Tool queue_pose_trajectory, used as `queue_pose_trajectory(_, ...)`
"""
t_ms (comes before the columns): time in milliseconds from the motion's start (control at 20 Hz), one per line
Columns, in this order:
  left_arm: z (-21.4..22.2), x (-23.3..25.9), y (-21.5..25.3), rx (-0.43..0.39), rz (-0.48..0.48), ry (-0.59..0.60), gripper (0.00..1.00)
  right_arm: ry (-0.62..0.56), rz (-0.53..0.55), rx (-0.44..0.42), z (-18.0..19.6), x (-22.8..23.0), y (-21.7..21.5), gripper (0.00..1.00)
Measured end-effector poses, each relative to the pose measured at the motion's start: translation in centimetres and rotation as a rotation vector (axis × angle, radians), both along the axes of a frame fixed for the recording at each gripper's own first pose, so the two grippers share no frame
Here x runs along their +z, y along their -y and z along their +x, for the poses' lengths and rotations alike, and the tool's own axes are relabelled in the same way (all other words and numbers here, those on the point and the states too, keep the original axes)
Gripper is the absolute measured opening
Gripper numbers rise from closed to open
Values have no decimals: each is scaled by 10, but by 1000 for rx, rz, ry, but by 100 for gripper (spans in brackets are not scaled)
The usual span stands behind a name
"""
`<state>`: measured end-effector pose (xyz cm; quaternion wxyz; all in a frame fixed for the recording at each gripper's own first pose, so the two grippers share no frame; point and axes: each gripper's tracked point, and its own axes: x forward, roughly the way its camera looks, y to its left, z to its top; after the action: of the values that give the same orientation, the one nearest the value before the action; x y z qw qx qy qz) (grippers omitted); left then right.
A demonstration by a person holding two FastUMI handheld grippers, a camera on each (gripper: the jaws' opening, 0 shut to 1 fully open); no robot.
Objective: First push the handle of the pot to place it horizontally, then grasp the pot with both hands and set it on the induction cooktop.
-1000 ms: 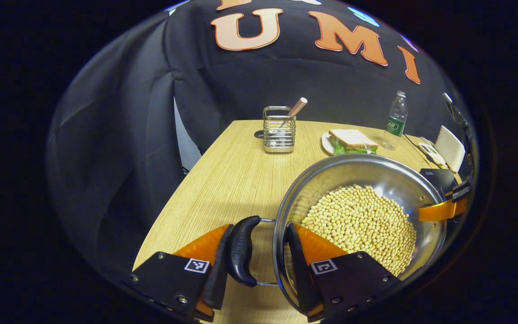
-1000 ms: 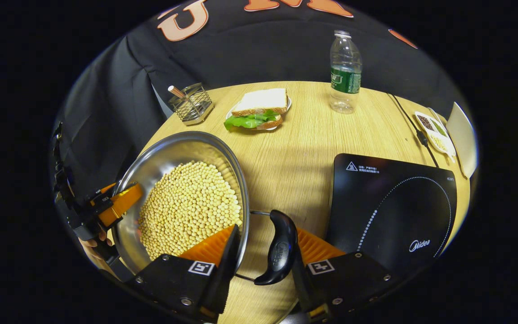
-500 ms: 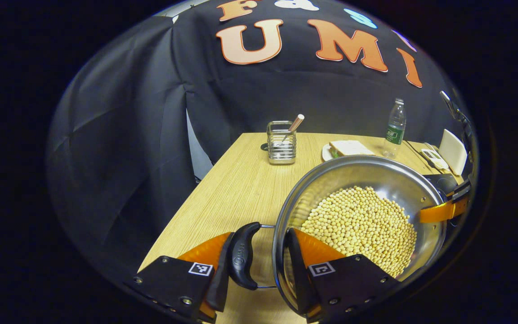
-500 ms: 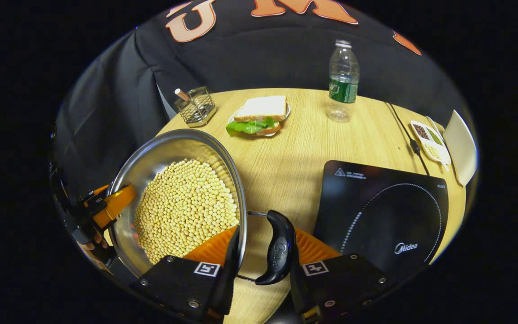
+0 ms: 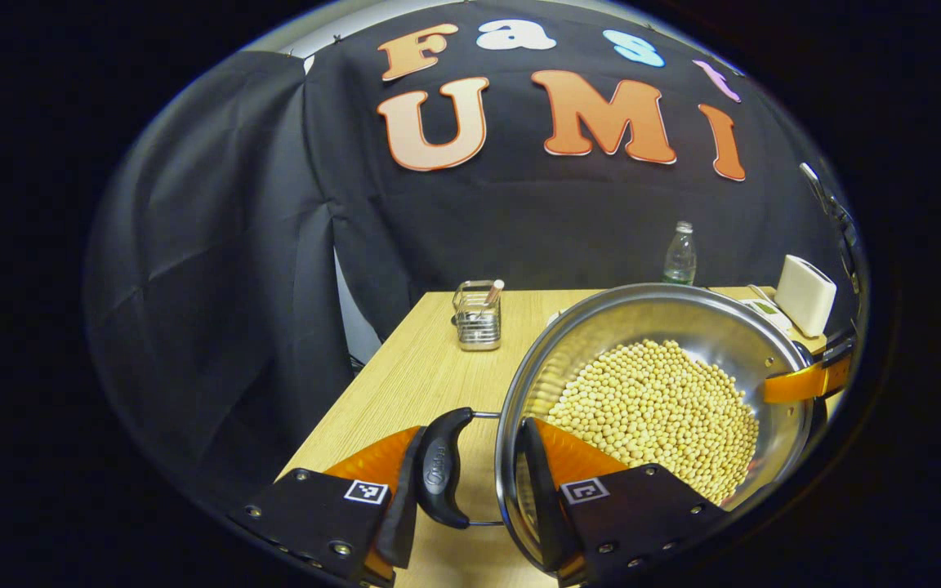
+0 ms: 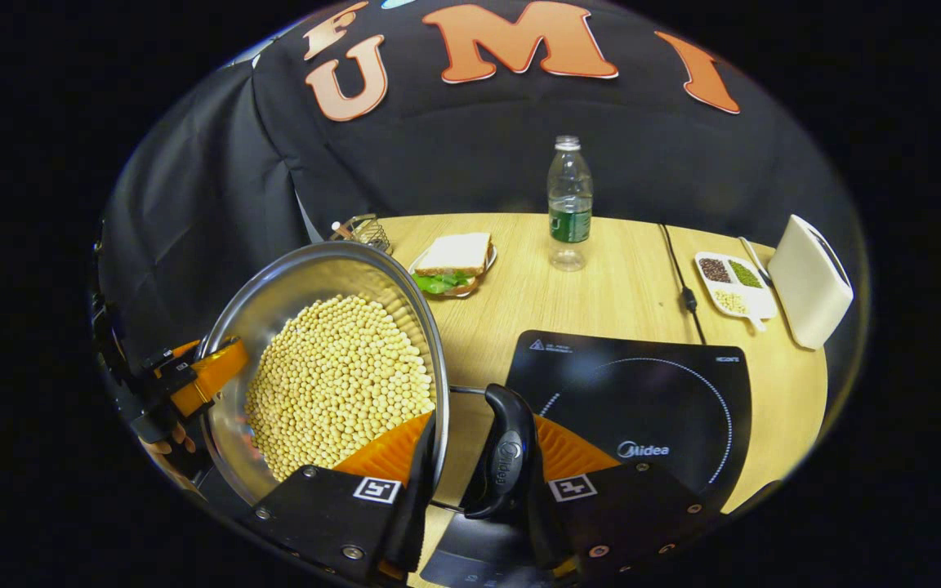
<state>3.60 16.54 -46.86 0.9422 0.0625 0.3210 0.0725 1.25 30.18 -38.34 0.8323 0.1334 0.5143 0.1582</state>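
The round stainless-steel pot (image 6: 307, 286), full of yellow soybeans (image 6: 340, 376), has black handles; left gripper (image 5: 470, 482) and right gripper (image 6: 474, 465) each clamp one.

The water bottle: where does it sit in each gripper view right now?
Left gripper view: the water bottle stands far right of centre, just above the pot rim.
Right gripper view: it stands upper centre, behind the induction cooktop.
Shared landmark: the wire holder.

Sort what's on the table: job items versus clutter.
Job: pot of beans, its two handles, cooktop, left gripper, right gripper.
Clutter: sandwich, bottle, wire holder, sectioned dish, white box.
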Motion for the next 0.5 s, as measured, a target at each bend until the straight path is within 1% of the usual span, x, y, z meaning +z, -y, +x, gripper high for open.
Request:
queue_pose_trajectory(100, 0, -3, 1, -19, 0, 23, 61, 33, -2, -17, 0, 7, 18, 52)
queue_pose_trajectory(200, 0, 0, 0, -41, -5, 27, 61, 35, -5, -37, -5, 11, 37, 52)
queue_pose_trajectory(250, 4, 1, 0, -54, -5, 34, 58, 35, -9, -47, -7, 12, 49, 48)
queue_pose_trajectory(300, 7, 0, 0, -70, -3, 32, 61, 38, -14, -58, -8, 14, 60, 51)
queue_pose_trajectory(400, 7, 3, -1, -94, -11, 37, 61, 44, -21, -83, -8, 16, 80, 51)
queue_pose_trajectory(450, 8, 4, -1, -104, -19, 41, 61, 44, -24, -95, -11, 17, 90, 48)
queue_pose_trajectory(500, 9, 3, 0, -115, -22, 36, 61, 46, -29, -105, -13, 19, 100, 51)
